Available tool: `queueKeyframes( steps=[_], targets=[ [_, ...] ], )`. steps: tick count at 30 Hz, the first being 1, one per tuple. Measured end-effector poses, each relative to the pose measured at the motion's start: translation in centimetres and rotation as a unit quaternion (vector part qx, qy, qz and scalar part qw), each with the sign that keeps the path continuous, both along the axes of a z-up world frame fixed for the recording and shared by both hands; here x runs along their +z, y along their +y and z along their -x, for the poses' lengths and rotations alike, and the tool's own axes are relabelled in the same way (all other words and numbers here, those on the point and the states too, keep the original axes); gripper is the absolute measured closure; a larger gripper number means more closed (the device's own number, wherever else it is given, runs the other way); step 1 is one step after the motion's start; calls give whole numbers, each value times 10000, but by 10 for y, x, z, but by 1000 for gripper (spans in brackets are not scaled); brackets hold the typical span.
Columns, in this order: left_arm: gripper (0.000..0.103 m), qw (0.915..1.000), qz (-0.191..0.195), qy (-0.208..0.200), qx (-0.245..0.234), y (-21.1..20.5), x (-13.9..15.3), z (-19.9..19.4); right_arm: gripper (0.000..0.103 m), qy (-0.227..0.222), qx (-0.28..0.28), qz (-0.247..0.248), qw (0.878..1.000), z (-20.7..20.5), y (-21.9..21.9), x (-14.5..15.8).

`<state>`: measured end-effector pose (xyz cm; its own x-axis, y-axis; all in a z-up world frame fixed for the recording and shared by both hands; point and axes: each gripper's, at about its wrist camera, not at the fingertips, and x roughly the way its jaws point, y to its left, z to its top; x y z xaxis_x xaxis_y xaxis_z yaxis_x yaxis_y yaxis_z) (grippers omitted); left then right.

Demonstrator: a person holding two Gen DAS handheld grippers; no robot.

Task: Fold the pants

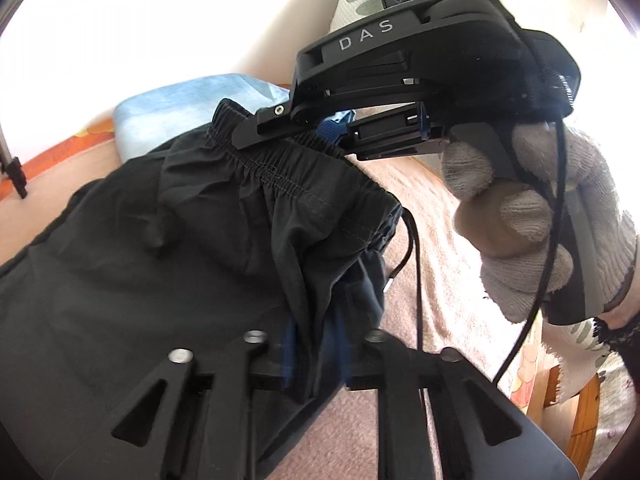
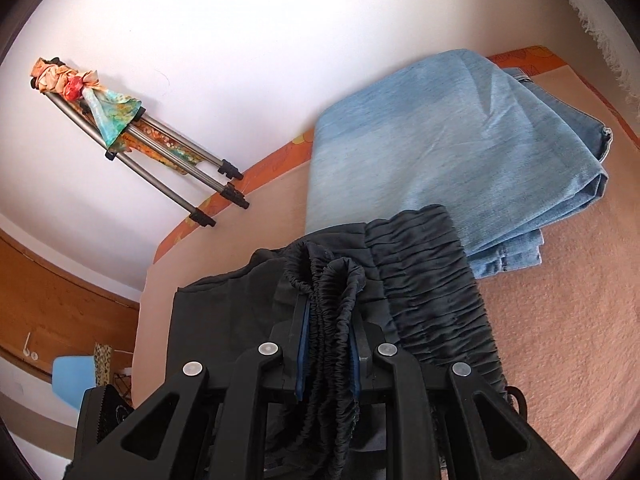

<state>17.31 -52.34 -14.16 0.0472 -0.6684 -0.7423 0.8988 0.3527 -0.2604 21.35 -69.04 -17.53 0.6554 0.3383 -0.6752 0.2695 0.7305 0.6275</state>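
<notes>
Folded blue jeans (image 2: pixel 452 152) lie on the pink blanket (image 2: pixel 560 280), far back. A tripod (image 2: pixel 176 160) leans on the white wall, with a colorful scarf (image 2: pixel 92 96) tied on it.

Black pants (image 2: pixel 432 264) of thin matt woven cloth with gathered elastic waistband, folded jeans (image 2: pixel 452 148) of faded blue denim, fuzzy pink bed cover (image 2: pixel 568 300), matt black plastic claw (image 2: pixel 326 344) with blue rubbery pads (image 2: pixel 302 346), knitted grey glove (image 1: pixel 532 240), brushed-metal tripod legs (image 2: pixel 176 160).

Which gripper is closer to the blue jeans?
Right, as far as the views show. The right gripper grips the black pants' waistband right next to the jeans. The left gripper holds the pants further from them.
</notes>
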Motion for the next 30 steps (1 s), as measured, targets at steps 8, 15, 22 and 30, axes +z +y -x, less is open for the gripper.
queueKeyframes(
  steps=[8, 15, 22, 30],
  targets=[
    [62, 9990, 188, 373, -139, 25, 18, -6, 56, 97, -7, 115, 9999, 11, -13, 4],
    [61, 9981, 129, -93, 604, 124, 54, -56, 56, 429, 229, 661, 9966, 13, 9, 1],
    [61, 9856, -524, -443, 1545, 234, 38, -98, 68, 949, 118, 1956, 9760, 13, 29, 1],
    [61, 9761, -636, -361, 2049, 295, 25, -100, 59, 379, -51, 2631, 9640, 26, 55, 39]
  ],
)
